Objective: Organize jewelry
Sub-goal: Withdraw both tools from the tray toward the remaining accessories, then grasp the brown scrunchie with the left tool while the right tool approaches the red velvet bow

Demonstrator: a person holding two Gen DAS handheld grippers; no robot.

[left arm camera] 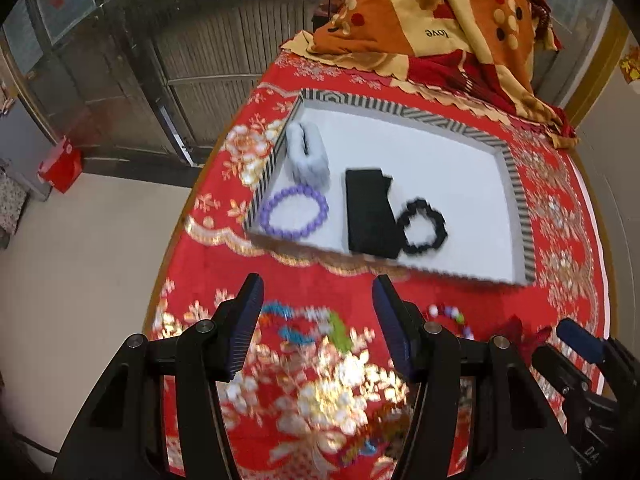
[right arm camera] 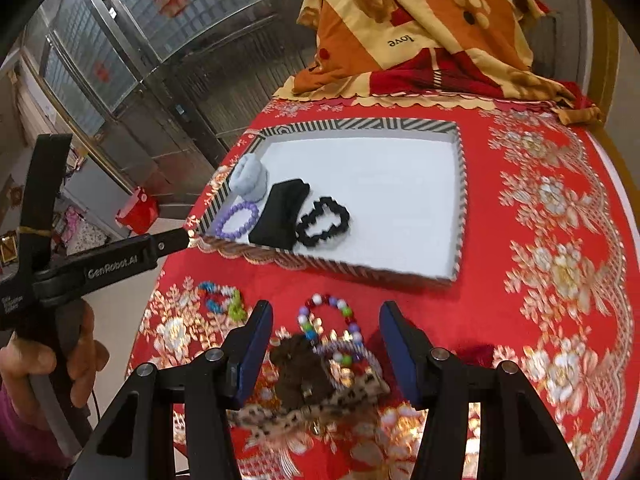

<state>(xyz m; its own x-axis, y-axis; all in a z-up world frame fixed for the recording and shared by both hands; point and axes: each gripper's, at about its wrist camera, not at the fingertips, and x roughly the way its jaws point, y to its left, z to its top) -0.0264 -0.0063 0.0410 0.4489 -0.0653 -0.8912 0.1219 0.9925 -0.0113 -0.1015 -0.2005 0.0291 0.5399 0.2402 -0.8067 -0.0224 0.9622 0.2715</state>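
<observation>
The tray (right arm camera: 460, 200) sits on the table (right arm camera: 560, 320) with four things in it already: a fluffy grey band (right arm camera: 250, 178), a purple bead bracelet (right arm camera: 237, 221), a black pouch (right arm camera: 280, 216) and a black scrunchie (right arm camera: 323, 222). More is left out on the red cloth: a blue and green bracelet (right arm camera: 222, 300), a bead bracelet of many colours (right arm camera: 330, 320), a brown scrunchie (right arm camera: 298, 372) and a spotted band (right arm camera: 304, 412). The left tongs (left arm camera: 318, 320) are wide open and hold nothing. The right tongs (right arm camera: 326, 340) are wide open too, over the pile. About half the job looks done
</observation>
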